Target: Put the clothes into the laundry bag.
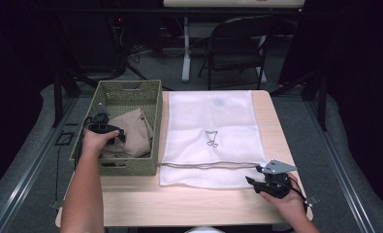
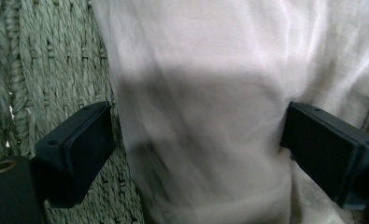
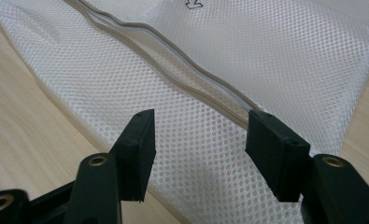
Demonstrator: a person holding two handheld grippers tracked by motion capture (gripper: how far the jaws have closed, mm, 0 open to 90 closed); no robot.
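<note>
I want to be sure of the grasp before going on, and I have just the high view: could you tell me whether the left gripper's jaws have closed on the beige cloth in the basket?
Observer: Not closed. In the left gripper view the left gripper has its jaws wide apart, with the beige cloth bulging between them.
Operator: Thank you. And is the right gripper open as well?
Observer: Yes. In the right gripper view the right gripper is open, its jaws standing apart over the white mesh bag.
Operator: What lies just ahead of it?
Observer: The bag's grey zipper band runs across just beyond the jaw tips, and it looks parted along part of its length.
</note>
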